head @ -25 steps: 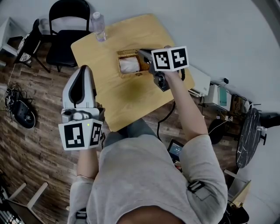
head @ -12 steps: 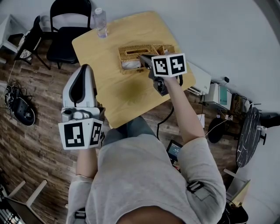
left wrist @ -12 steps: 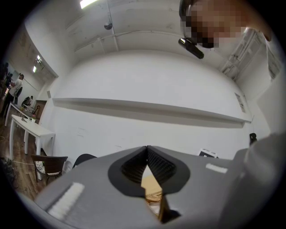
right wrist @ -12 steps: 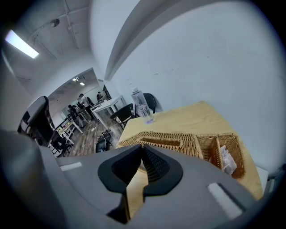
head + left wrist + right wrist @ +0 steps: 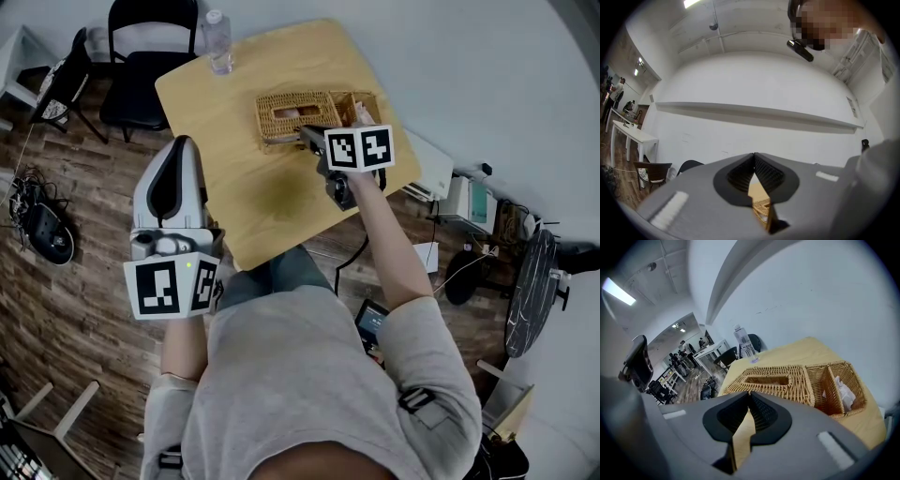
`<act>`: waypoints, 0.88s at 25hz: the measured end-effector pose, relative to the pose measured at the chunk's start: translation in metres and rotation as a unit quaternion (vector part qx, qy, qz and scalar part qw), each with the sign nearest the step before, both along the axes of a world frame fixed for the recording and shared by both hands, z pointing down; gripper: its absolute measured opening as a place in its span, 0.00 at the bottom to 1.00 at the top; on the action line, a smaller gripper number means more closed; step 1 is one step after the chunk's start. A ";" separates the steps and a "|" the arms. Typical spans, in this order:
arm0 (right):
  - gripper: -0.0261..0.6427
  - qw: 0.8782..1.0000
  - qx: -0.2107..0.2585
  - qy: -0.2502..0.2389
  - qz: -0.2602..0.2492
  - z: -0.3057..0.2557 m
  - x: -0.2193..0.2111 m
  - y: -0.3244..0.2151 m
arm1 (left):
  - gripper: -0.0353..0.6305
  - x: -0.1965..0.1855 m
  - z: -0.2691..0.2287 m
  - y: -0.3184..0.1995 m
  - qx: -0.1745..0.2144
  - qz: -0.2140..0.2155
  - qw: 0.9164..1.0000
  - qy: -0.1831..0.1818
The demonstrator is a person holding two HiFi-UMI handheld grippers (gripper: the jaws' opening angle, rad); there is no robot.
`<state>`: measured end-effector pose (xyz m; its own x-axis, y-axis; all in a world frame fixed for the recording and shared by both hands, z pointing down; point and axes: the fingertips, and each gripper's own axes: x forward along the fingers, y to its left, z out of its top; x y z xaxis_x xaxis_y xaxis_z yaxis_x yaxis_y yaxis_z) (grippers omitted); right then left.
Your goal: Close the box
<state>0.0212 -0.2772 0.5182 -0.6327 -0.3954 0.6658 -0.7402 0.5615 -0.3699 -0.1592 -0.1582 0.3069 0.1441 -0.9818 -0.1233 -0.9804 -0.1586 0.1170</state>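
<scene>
Wooden bench (image 5: 253,197) | wicker box (image 5: 298,114) at far edge, lid (image 5: 768,379) seemingly down | right gripper (image 5: 307,133) just beside it, jaws together, empty | left gripper (image 5: 178,150) likewise, well apart | next: probably press lid flush

**Clearances around the wicker box (image 5: 292,114).** The table (image 5: 272,202) lies bare between the box and your near edge, and either gripper can pass there. Your right gripper (image 5: 307,131), jaws together, hangs just beside the box's near rim. A bottle (image 5: 217,42) stands at the far left corner, well apart from the box, and a chair (image 5: 141,66) stands beyond that corner. Your left gripper (image 5: 180,145), jaws together, hangs at the table's left edge. The wall (image 5: 825,301) rises just past the table's far edge.
</scene>
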 end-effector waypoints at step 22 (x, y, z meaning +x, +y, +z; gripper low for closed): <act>0.07 0.999 -0.013 0.024 0.016 0.037 0.003 0.006 | 0.14 -0.007 0.008 0.006 -0.007 -0.005 1.000 -0.002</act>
<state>0.0243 -0.2717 0.5552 -0.5865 -0.3976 0.7056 -0.7751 0.5284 -0.3466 -0.1665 -0.1524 0.3145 0.1353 -0.9848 -0.1093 -0.9824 -0.1477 0.1143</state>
